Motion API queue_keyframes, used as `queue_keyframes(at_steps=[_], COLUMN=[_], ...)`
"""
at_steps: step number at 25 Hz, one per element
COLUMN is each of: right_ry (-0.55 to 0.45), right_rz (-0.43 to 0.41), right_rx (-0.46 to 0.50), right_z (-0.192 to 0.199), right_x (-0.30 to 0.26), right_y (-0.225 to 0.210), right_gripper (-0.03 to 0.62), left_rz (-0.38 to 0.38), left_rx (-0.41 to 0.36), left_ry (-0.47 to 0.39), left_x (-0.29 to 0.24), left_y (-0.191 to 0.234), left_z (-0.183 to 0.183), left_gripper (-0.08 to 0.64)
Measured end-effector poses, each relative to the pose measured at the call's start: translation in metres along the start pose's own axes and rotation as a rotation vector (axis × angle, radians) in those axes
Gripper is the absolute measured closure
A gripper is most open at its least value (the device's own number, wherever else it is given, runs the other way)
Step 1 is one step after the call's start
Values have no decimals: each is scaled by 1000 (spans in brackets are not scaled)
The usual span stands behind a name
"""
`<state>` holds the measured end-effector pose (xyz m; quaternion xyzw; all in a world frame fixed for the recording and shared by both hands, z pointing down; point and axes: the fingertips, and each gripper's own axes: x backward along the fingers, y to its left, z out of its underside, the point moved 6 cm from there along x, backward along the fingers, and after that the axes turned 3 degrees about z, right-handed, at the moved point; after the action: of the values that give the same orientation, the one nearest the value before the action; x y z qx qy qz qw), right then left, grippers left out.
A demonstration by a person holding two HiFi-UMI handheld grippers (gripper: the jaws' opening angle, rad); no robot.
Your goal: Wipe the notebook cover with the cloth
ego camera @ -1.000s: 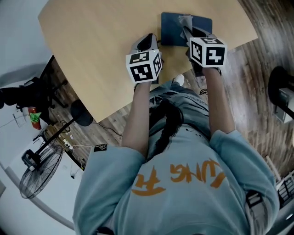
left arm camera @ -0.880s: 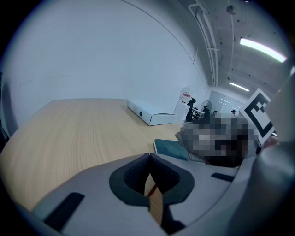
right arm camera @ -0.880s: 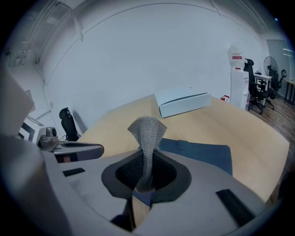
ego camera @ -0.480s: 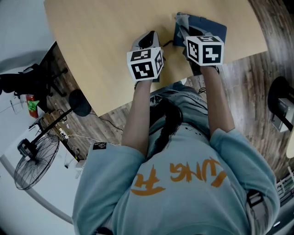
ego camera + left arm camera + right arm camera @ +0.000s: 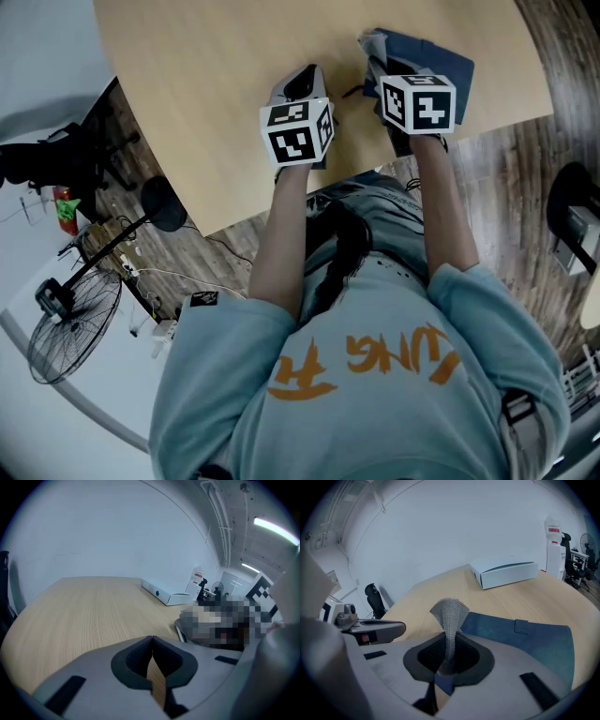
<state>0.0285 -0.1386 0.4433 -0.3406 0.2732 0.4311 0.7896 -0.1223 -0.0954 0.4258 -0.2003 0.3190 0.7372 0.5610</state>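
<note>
A dark blue notebook (image 5: 441, 58) (image 5: 525, 639) lies flat near the wooden table's right front edge. My right gripper (image 5: 382, 70) (image 5: 449, 665) is shut on a grey knitted cloth (image 5: 450, 616) (image 5: 375, 45), which sticks up between its jaws over the notebook's left part. My left gripper (image 5: 300, 86) (image 5: 152, 667) is shut on nothing and hovers over bare table left of the notebook.
The light wooden table (image 5: 206, 84) (image 5: 84, 616) carries a white flat box (image 5: 166, 594) (image 5: 506, 573) at its far side. Beside the table on the floor stand a fan (image 5: 70, 323), a black chair (image 5: 56, 169) and cables.
The right gripper with the cloth has stayed over the notebook's left part while the head view shifted; the notebook now shows further right. The left gripper kept its place.
</note>
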Motion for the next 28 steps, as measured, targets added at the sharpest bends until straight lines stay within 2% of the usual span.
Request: queue_keyframes(at_steps=[10, 14, 28], right_ry=[60, 66, 44], right_rz=[49, 35, 68], right_rx=[80, 75, 49], right_z=[1, 3, 3], right_x=[-9, -12, -1], right_y=[12, 10, -4], right_gripper=[563, 563, 563], left_rz=[-5, 2, 30], left_rx=[14, 11, -19], left_ry=[13, 17, 33], left_x=[0, -2, -8], left_y=[15, 14, -1], left_z=[5, 3, 3], left_gripper=[543, 543, 543])
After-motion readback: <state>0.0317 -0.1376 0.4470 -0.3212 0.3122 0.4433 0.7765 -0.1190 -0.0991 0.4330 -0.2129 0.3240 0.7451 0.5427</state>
